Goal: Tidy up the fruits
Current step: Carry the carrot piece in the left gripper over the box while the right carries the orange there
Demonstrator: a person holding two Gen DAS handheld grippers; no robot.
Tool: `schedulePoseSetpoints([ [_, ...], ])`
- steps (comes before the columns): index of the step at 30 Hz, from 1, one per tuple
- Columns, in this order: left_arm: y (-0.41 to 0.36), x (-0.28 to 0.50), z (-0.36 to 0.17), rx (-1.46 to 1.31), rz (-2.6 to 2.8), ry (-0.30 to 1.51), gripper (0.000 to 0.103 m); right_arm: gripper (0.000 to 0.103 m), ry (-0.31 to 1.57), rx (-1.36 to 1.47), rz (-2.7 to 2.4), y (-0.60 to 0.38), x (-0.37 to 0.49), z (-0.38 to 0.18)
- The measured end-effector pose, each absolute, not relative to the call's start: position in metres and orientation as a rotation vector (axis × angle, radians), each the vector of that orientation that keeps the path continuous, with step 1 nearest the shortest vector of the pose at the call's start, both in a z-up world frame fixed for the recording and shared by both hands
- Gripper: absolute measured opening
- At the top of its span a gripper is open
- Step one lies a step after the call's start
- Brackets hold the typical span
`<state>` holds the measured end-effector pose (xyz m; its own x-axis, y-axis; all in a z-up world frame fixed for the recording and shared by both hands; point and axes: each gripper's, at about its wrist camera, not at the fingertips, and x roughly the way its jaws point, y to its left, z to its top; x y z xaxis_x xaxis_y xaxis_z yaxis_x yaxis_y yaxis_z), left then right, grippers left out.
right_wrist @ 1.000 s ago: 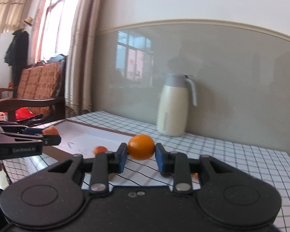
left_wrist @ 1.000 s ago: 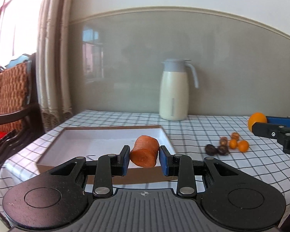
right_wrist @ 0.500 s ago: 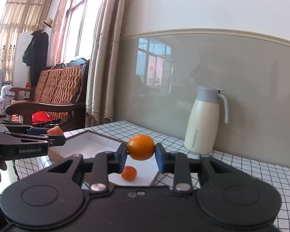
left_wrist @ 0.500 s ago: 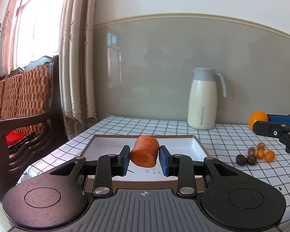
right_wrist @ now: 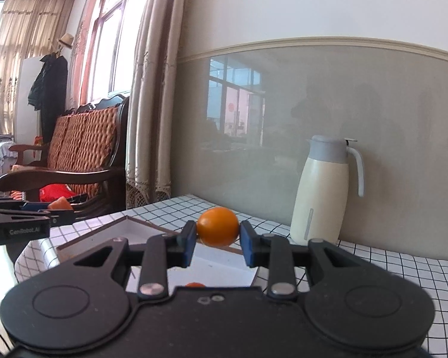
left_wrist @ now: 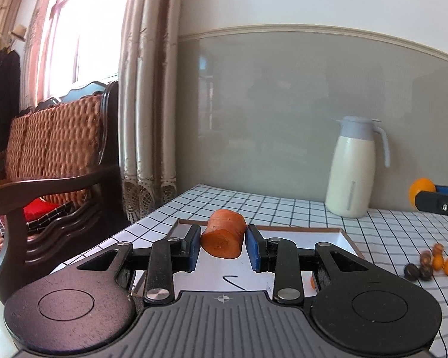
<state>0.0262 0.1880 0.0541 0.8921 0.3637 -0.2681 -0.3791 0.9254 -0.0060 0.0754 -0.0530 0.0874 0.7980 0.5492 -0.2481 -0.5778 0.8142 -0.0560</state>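
Table (left_wrist: 403, 238) under a checked cloth, white with thin black lines, against a smooth grey-green wall panel. On the left part of the table, a shallow rectangular tray (left_wrist: 347, 237) with a brown rim and a white floor, reaching close to the left edge. Behind the tray, near the back edge, a tall cream jug (left_wrist: 350, 176) with a grey lid and a curved handle.

Left gripper (left_wrist: 222, 243) closed on a chunk of carrot (left_wrist: 224, 237): a stubby orange cylinder, matt, cut face toward the camera, long axis running forward between the blue pads. Carrot held above the near part of the tray, tray floor directly below and ahead, so likely only a lowering left. Right gripper (right_wrist: 218, 234) clamped tight on a small round orange (right_wrist: 218, 230), smooth and glossy, above the tray's far right corner; also close to a drop.

One small orange fruit (right_wrist: 195, 284) already on the tray floor (mostly hidden by the gripper body). Near the right side of the table, well apart from the tray, a loose cluster of little fruits (left_wrist: 432, 264), orange ones and dark brown ones, slightly blurred.
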Motion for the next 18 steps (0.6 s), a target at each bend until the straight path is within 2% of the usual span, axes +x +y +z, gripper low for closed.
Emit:
schedulePoseSetpoints([
  [18, 0.209, 0.068, 0.038, -0.073, 0.421, 0.286, 0.033, 0.023, 0.262, -0.131, 0.605, -0.035, 0.119, 0.069],
])
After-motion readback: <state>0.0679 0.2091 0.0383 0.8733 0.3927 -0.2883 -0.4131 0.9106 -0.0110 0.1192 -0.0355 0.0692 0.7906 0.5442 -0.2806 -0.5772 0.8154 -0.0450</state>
